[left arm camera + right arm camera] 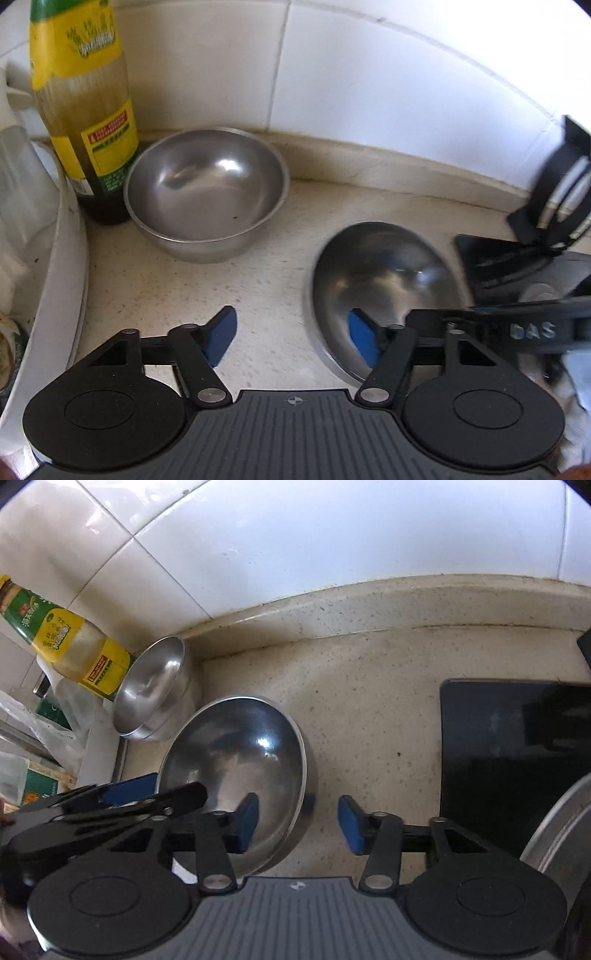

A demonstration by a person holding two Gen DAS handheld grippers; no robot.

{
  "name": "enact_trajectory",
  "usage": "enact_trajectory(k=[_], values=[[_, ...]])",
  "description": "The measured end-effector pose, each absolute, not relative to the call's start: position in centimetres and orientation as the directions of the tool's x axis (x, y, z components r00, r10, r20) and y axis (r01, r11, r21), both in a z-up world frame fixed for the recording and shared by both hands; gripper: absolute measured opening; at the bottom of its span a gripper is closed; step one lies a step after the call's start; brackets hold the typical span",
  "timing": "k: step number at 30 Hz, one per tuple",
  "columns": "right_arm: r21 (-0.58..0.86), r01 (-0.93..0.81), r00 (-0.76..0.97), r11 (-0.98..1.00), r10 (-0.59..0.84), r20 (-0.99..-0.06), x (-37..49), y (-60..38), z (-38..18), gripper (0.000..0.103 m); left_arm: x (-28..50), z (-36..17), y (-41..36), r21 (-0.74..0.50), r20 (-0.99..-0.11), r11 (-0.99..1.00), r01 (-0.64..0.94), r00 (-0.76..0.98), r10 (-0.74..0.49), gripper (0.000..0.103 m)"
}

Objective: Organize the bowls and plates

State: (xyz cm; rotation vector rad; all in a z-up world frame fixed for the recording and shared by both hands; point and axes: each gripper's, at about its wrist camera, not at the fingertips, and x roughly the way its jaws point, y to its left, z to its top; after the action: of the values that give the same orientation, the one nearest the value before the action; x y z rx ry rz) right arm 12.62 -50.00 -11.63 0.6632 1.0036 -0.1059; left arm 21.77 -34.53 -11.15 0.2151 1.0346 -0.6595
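Two steel bowls stand on the speckled counter by the tiled wall. The nearer bowl [384, 280] [240, 760] sits between both grippers. My left gripper [293, 339] straddles its rim, one blue pad inside the bowl and the other over bare counter, neither touching metal. My right gripper [299, 823] straddles the opposite rim in the same way, with clear gaps on both sides. Both are open. The farther bowl [207, 188] [151, 690] is empty and stands in the corner beside a bottle.
A tall bottle with a yellow and green label [85, 110] [66, 642] stands against the wall next to the far bowl. A white tray wall [66, 277] runs along the left. A black cooktop [513, 757] lies to the right, with a steel rim [554, 830] over its near corner.
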Motion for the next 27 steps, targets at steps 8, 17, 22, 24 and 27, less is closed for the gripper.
enact_trajectory(k=[8,17,22,24,27], values=[[0.501,0.373,0.561,0.781,0.240,-0.792,12.6,-50.0,-11.2,0.033,20.9,-11.1,-35.7,-0.149,-0.848,0.743,0.652,0.303,-0.435,0.034],[0.519,0.318,0.648,0.794,0.217,-0.730,10.4,-49.7,-5.6,0.034,19.2,-6.2,-34.5,-0.162,-0.778,0.717,0.677,0.360,-0.515,0.050],[0.508,0.309,0.668,0.804,0.197,-0.717,8.6,-49.0,-3.3,0.034,17.4,-3.7,-33.8,-0.161,-0.741,0.699,0.697,0.382,-0.552,0.051],[0.501,0.305,0.672,0.810,0.190,-0.716,7.7,-48.5,-2.7,0.034,16.6,-2.9,-33.6,-0.158,-0.732,0.692,0.705,0.386,-0.561,0.052],[0.499,0.301,0.678,0.813,0.186,-0.711,6.2,-47.7,-2.0,0.034,15.2,-2.1,-33.1,-0.150,-0.721,0.683,0.714,0.394,-0.570,0.052]])
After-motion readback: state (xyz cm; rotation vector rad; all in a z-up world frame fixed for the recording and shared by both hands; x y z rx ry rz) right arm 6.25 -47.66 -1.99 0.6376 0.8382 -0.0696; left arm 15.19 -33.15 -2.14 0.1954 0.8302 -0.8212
